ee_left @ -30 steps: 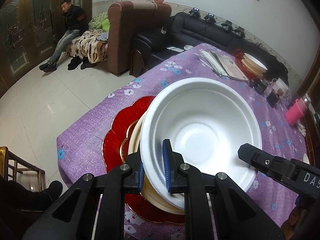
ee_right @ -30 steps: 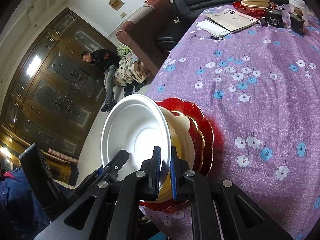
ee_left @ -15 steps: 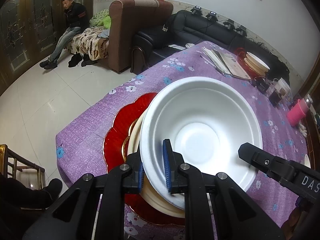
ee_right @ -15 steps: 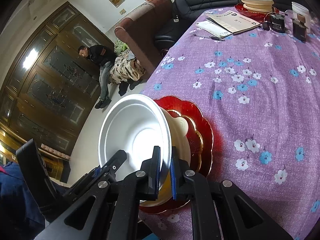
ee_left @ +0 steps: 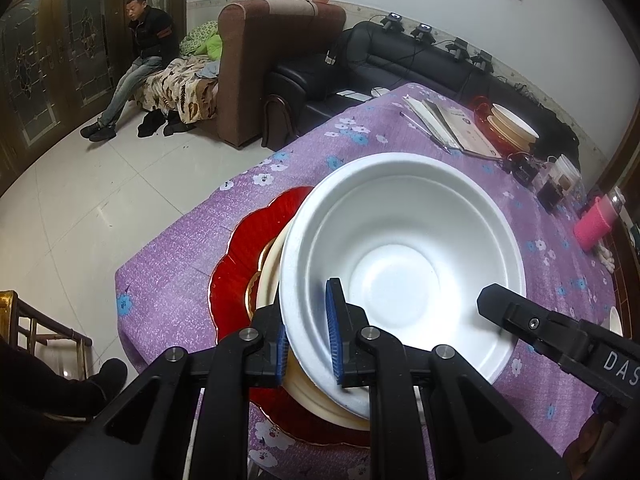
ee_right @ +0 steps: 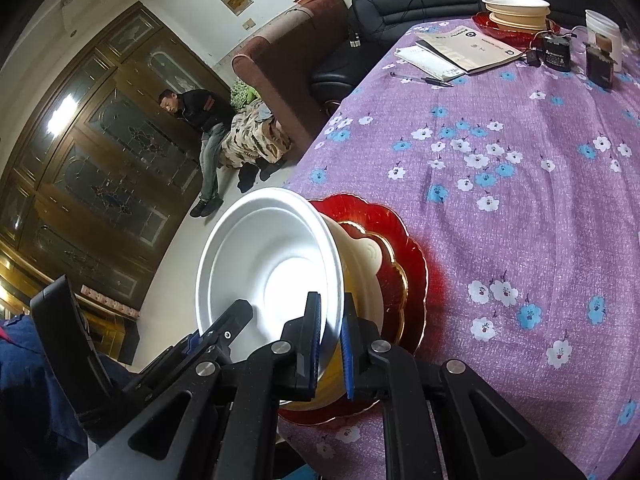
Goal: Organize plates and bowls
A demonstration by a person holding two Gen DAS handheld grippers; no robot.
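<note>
Gripping a white foam bowl [ee_left: 400,264] by its rim from two sides, we see both tools clamped on it: the left gripper [ee_left: 307,340] pinches the near-left rim between its blue pads, one pad inside the bowl and one outside, and the right gripper [ee_right: 330,340] pinches the rim on the other side the same way. The bowl is round, matte and thin-walled, with a stepped inner ring and a flat circular base.

Under it sits a cream bowl [ee_right: 360,280], smooth and slightly glossy, and that one rests on a red plate [ee_left: 240,264] of translucent glassy material with a scalloped, flower-shaped edge and a gold-rimmed centre. The stack stands at the near corner of a table [ee_right: 520,208] covered in a purple cloth printed with blue and white flowers.

Both tools slope downward toward the table, their black fingers converging on the bowl; the right one's finger shows at the lower right of the left wrist view.

The white bowl is tilted, with its open mouth facing up and toward the left gripper, so the right wrist view catches its outer wall. We cannot tell whether it touches the cream bowl.

A second stack [ee_right: 516,8] of cream bowls on a red plate stands at the table's far end.
</note>
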